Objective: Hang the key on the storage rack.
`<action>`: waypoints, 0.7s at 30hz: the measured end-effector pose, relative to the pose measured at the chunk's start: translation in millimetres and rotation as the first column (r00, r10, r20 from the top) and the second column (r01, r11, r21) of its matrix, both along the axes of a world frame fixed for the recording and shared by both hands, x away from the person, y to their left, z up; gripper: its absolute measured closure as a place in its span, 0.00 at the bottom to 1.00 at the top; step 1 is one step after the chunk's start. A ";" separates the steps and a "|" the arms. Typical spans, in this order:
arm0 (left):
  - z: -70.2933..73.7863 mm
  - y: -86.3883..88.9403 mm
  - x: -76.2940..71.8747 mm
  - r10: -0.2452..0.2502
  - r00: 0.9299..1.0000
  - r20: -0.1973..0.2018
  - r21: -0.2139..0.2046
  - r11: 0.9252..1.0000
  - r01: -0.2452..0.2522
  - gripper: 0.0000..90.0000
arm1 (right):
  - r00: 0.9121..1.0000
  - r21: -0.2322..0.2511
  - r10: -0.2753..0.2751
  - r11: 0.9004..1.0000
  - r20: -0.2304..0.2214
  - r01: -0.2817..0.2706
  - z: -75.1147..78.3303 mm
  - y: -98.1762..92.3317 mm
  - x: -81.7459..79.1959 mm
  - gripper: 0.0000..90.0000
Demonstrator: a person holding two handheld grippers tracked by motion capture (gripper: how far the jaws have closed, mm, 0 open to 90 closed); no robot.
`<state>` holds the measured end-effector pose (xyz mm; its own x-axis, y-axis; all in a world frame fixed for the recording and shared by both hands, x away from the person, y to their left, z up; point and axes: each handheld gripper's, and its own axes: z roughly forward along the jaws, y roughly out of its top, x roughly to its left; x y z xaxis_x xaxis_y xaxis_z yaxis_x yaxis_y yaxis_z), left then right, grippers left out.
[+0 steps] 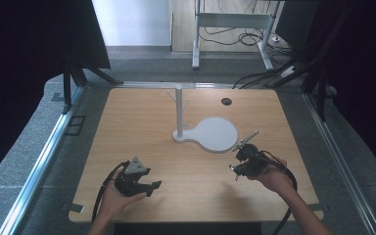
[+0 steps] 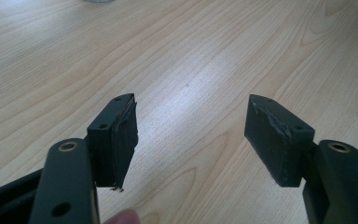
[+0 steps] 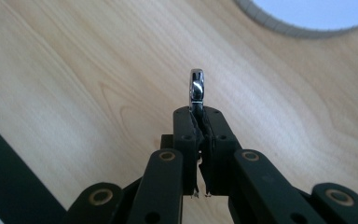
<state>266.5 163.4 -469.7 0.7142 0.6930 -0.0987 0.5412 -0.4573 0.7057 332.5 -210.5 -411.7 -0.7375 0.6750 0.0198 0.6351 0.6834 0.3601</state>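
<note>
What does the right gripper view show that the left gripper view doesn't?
Right gripper view: jaws of the right gripper shut on a thin shiny metal piece, with the white base's grey rim at the top edge.

Left gripper view: the left gripper with jaws wide apart and nothing between them.

Both: the light wooden table beneath the jaws.

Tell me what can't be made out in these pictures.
- The metal piece clamped in the right gripper: right gripper view shows it edge-on with its lower part hidden by the jaws; in high view it is too small to identify.
- The white stand: cut off by the top edge in right gripper view.
- The dark round spot on the table: too small in high view to tell what it is.
</note>
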 end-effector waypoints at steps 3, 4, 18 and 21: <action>-1.1 -0.5 0.4 -0.002 1.000 -0.004 0.005 1.000 0.002 0.39 | 1.000 0.004 0.004 1.000 0.000 -0.004 4.0 3.7 9.0 0.95; -1.5 -0.9 0.5 -0.003 1.000 -0.005 0.006 1.000 0.003 0.39 | 1.000 0.005 0.000 1.000 0.001 0.000 5.6 5.1 11.8 0.95; -3.5 -4.0 0.6 -0.017 1.000 -0.013 0.017 1.000 0.018 0.39 | 0.999 0.030 -0.020 0.999 0.031 0.019 21.1 19.2 51.3 0.95; -4.1 -3.8 1.1 -0.019 1.000 -0.015 0.018 1.000 0.019 0.39 | 0.999 0.025 -0.023 0.999 0.026 0.023 20.2 23.5 57.9 0.95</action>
